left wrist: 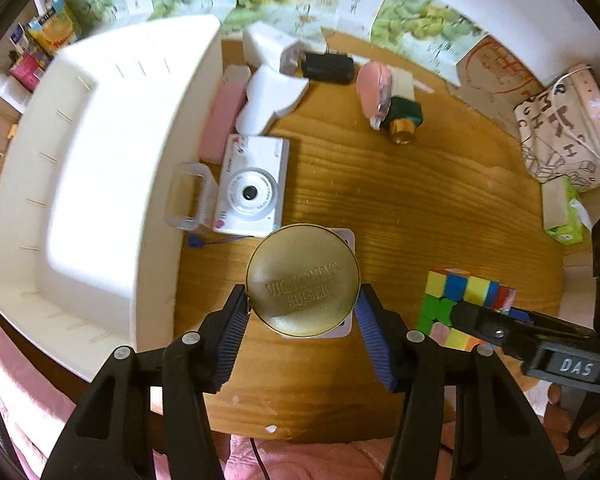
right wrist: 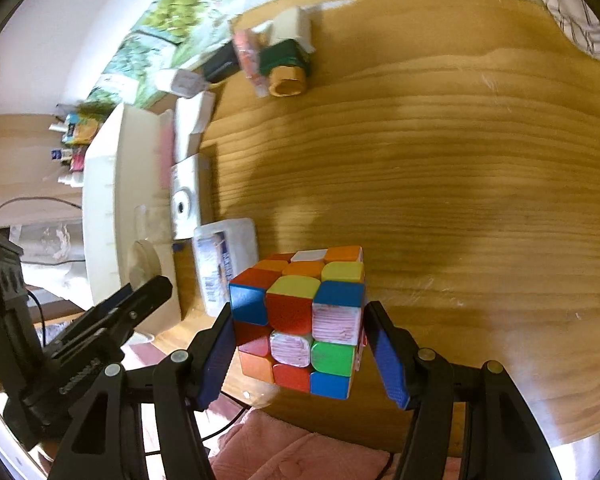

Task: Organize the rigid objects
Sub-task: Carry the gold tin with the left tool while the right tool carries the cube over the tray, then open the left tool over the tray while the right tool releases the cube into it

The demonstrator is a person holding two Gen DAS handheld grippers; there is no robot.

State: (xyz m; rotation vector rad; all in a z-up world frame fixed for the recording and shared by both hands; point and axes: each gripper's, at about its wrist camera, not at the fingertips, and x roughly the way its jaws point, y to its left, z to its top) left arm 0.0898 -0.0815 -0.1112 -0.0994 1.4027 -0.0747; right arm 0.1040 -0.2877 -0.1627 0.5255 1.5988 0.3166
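- The left tongs point(left wrist: 303, 312) are closed on a round gold tin point(left wrist: 303, 280), its embossed lid facing the camera; both blue pads point(left wrist: 236, 320) are pressed against its rim.
- The tin is held above the wooden surface point(left wrist: 400, 200), over a small white box point(left wrist: 346, 240) of which only the edges are seen.
- A large white tray point(left wrist: 100, 168) is seen to the left of the tin, with its inside bare.
- A white compact camera point(left wrist: 252, 188) is laid flat just beside the tray wall, with a clear plastic container point(left wrist: 188, 196) touching its left side.
- Further back, a pink block point(left wrist: 224, 120), white foam pieces point(left wrist: 272, 96), a black case point(left wrist: 328, 68) and a dark green bottle with a gold cap point(left wrist: 404, 120) are scattered on the surface.
- The right tongs point(right wrist: 300, 344) are clamped on a scrambled puzzle cube point(right wrist: 300, 316), which is gripped on two opposite faces and held clear of the surface.
- In the right wrist view, a clear lidded box point(right wrist: 228, 264) with a printed label is seen just left of the cube, on the surface.
- In the left wrist view, the cube is seen to the right of the tin, partly covered by the right tongs' black frame.
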